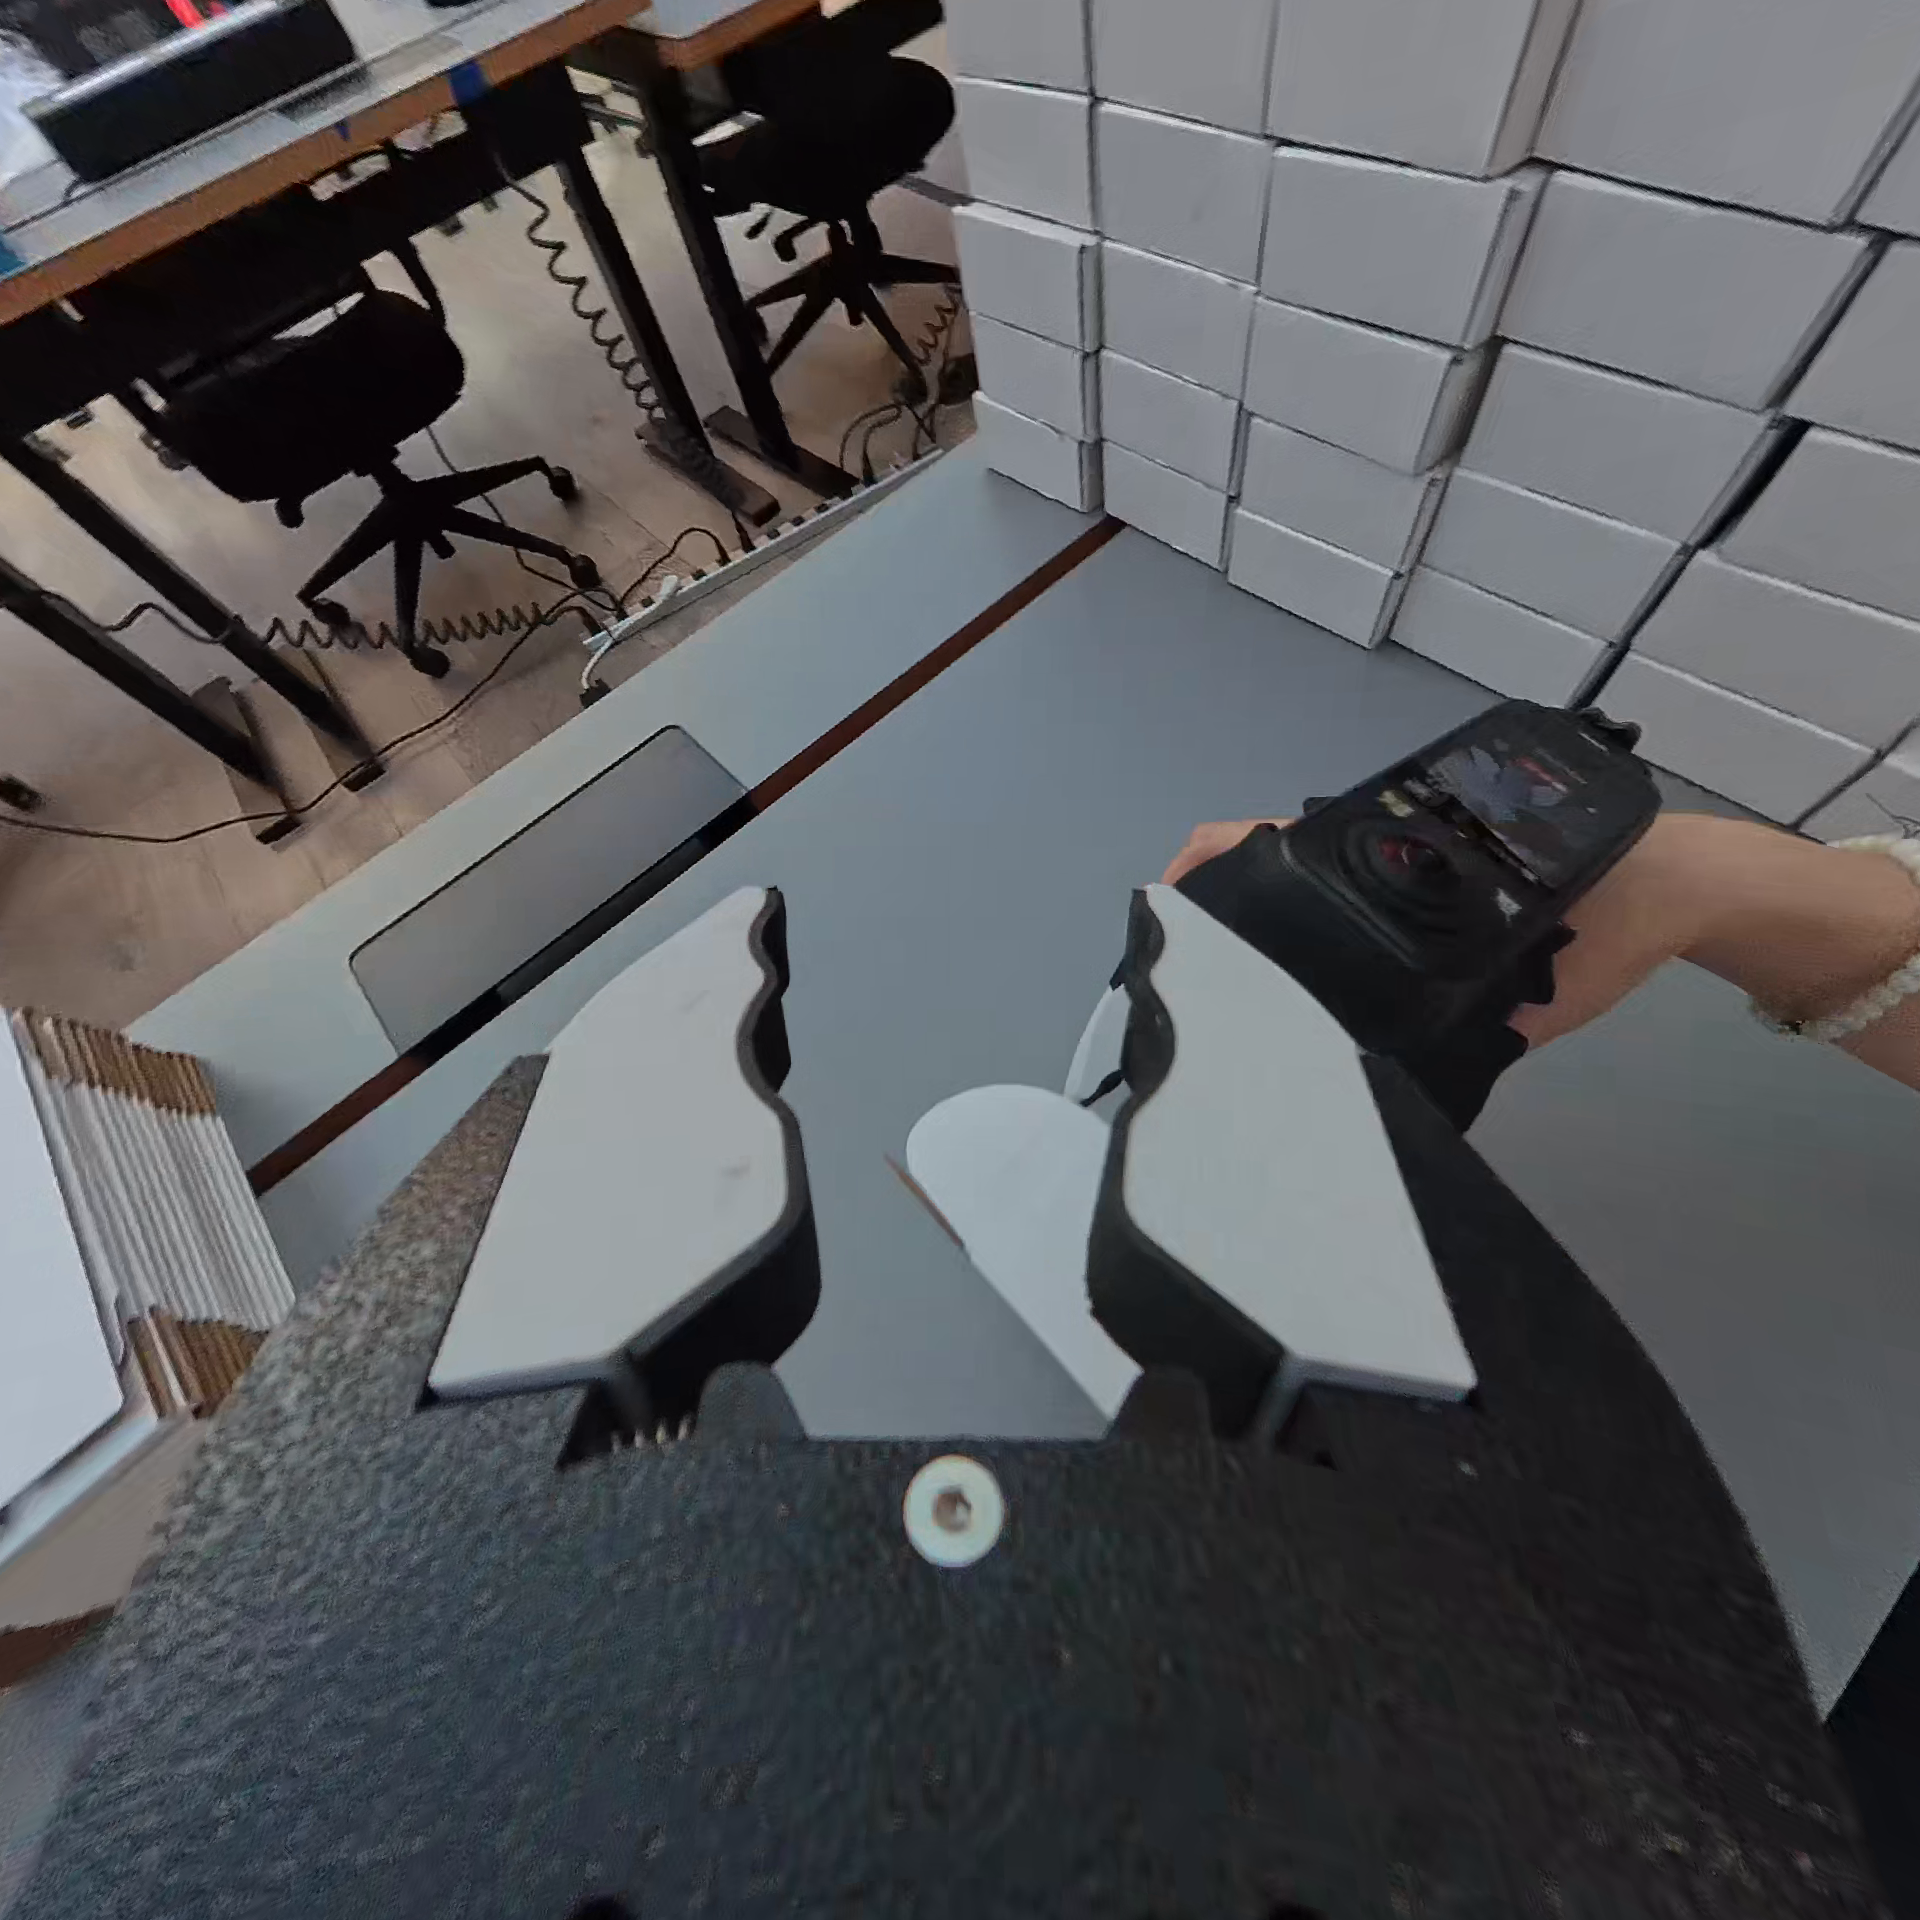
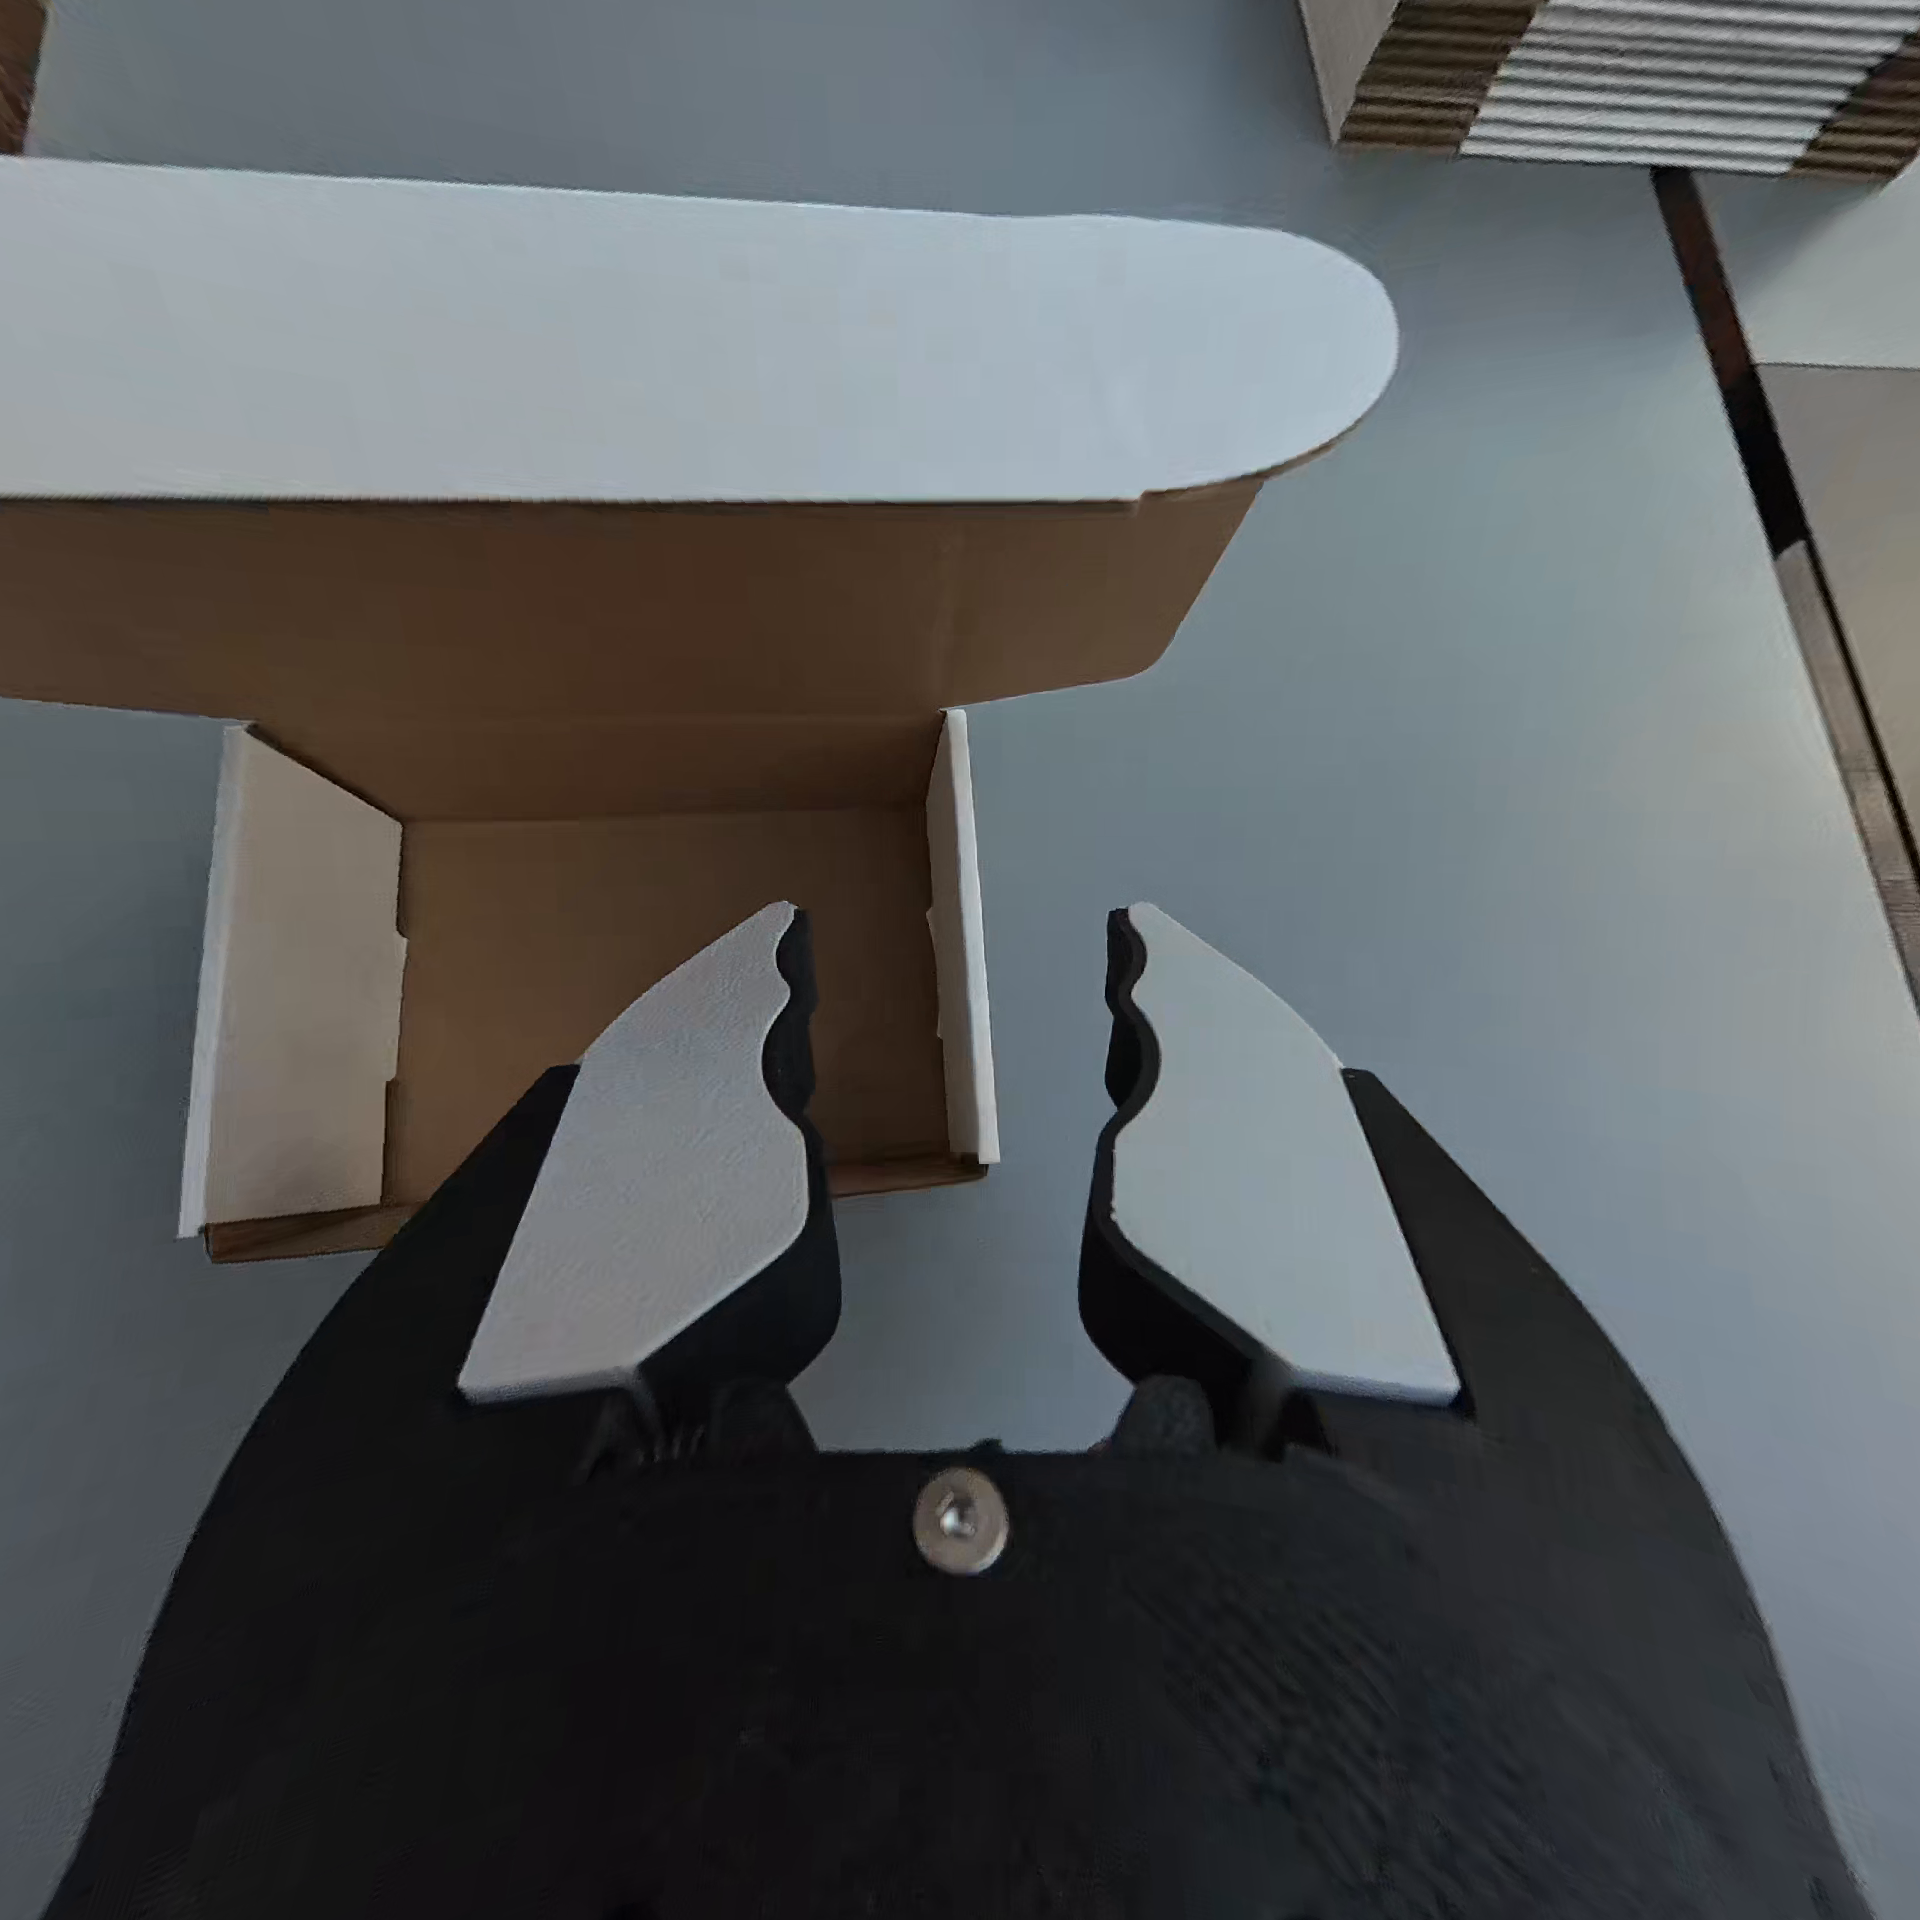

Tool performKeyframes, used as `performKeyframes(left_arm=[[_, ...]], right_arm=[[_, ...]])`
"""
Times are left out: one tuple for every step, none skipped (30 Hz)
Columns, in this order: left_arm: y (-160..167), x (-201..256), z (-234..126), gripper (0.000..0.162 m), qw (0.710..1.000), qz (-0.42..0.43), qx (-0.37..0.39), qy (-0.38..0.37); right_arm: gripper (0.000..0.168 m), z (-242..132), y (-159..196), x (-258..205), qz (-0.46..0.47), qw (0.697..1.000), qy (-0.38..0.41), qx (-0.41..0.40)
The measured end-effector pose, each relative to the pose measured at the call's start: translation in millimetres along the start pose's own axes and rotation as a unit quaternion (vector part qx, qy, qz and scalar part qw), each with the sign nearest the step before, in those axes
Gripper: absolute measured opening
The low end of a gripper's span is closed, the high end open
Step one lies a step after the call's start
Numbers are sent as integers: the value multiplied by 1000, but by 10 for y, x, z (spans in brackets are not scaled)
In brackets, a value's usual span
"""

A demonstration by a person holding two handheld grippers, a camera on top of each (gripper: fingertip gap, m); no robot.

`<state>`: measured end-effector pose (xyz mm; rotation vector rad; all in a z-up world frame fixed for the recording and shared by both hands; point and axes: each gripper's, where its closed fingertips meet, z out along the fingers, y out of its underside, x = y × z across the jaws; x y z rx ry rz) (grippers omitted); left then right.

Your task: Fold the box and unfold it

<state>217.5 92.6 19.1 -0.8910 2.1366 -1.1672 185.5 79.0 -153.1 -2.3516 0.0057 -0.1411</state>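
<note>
A half-formed cardboard box, white outside and brown inside, lies on the grey table. Its two side walls stand up and its wide lid panel with a rounded end leans back. My right gripper is open and empty, hovering over the box's right wall. In the left wrist view my left gripper is open and empty above the table, with a rounded white flap of the box showing between its fingers. The right gripper's body, held in a hand, shows just beyond.
A stack of flat box blanks lies at the left and shows in the right wrist view at the top right. A wall of folded white boxes stands at the back right. A table seam runs across; office chairs lie beyond the edge.
</note>
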Motion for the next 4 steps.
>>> performKeyframes(left_arm=[[167,-149,-125,62,999,-28,13,-22],[365,-286,-233,62,998,-54,19,-41],[576,-407,-324,62,995,-78,21,-59],[785,-506,-400,62,992,-105,22,-72]], right_arm=[[55,107,-19,-9,9,1000,-23,-10],[55,200,-19,-14,11,999,-41,-23],[55,291,6,-3,9,998,-49,-43],[54,373,43,11,4,997,-51,-64]])
